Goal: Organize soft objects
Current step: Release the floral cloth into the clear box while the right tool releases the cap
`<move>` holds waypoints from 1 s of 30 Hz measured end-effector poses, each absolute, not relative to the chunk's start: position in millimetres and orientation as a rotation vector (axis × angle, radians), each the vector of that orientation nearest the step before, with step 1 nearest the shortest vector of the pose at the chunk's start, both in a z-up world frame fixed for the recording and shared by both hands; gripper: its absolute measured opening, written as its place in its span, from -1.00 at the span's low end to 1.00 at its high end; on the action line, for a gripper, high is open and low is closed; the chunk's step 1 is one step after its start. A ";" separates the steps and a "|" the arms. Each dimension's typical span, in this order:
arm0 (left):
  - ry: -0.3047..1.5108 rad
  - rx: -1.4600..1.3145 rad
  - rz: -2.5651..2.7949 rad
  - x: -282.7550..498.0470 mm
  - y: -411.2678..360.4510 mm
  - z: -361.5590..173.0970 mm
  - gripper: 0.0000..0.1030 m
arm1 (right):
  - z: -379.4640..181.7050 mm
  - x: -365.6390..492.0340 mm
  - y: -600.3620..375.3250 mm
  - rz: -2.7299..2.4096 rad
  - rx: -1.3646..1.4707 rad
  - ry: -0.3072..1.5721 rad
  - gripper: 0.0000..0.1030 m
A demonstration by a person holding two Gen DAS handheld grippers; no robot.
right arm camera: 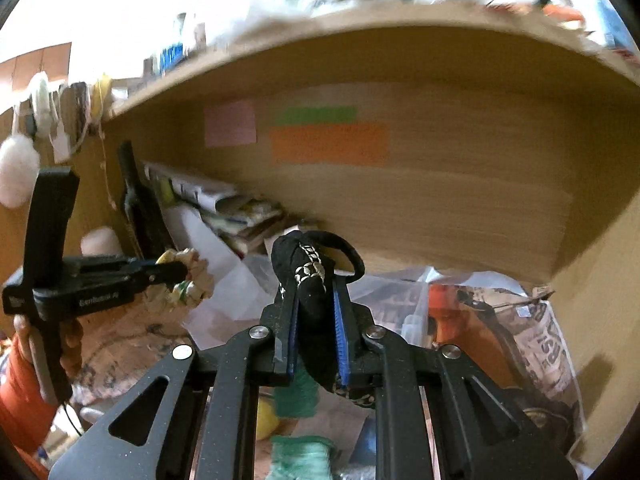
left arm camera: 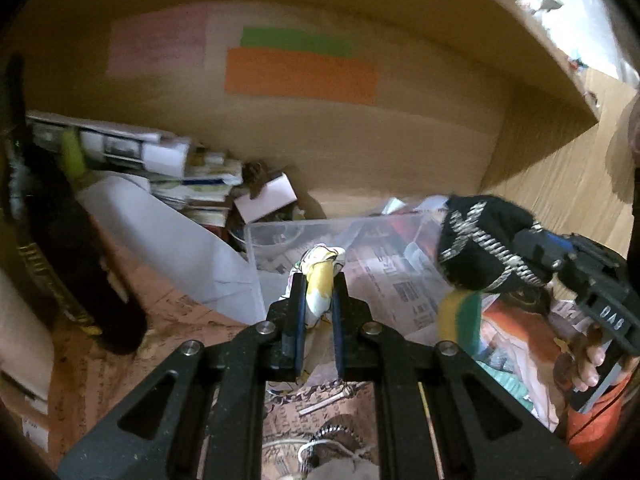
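Between the fingers of the left gripper sits a small white and yellow cloth, pinched with the jaws narrow around it. Between the fingers of the right gripper is a black cloth with a silver pattern, also clamped tight; something green and yellow hangs under it, but it is too blurred to name.

Both soft things are lifted in the air, so I judge the task to be in its middle: two pieces are picked up and none of them is put down yet. A clear box stands just beyond the left fingers, at 12 o'clock in the left view, and it looks like the likely place for them, though I cannot be sure. In that view the black cloth hangs at 3 o'clock, near the box on its right side.

Around this, a heap of papers lies at 10 o'clock against the wooden back wall, which carries an orange note. A black bottle leans at 9 o'clock. Newspaper lies in the box and around it. The shelf board above is low, so the grippers have little room to rise, and the clutter leaves few free spots.
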State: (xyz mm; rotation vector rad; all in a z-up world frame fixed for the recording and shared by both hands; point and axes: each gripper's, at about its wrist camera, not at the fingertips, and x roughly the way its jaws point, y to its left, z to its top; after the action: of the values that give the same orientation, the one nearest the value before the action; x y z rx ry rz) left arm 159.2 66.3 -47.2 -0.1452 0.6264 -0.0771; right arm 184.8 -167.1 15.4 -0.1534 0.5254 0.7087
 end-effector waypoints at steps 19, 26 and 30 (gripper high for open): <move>0.779 -0.045 -0.119 215.9 43.9 -91.0 -0.79 | -42.3 237.6 -137.6 0.679 -0.262 0.737 0.64; 0.784 -0.043 -0.117 215.8 42.9 -94.5 -0.73 | -52.6 233.1 -135.1 0.683 -0.271 0.780 0.72; 0.769 -0.042 -0.112 209.5 43.4 -91.4 -0.62 | -60.3 221.5 -136.0 0.683 -0.303 0.791 0.72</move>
State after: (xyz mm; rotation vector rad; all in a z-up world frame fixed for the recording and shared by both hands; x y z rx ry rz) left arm 209.5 43.4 -91.4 -0.0416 0.7687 -0.1115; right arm 221.5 -136.0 -60.3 -0.3028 0.7908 0.6826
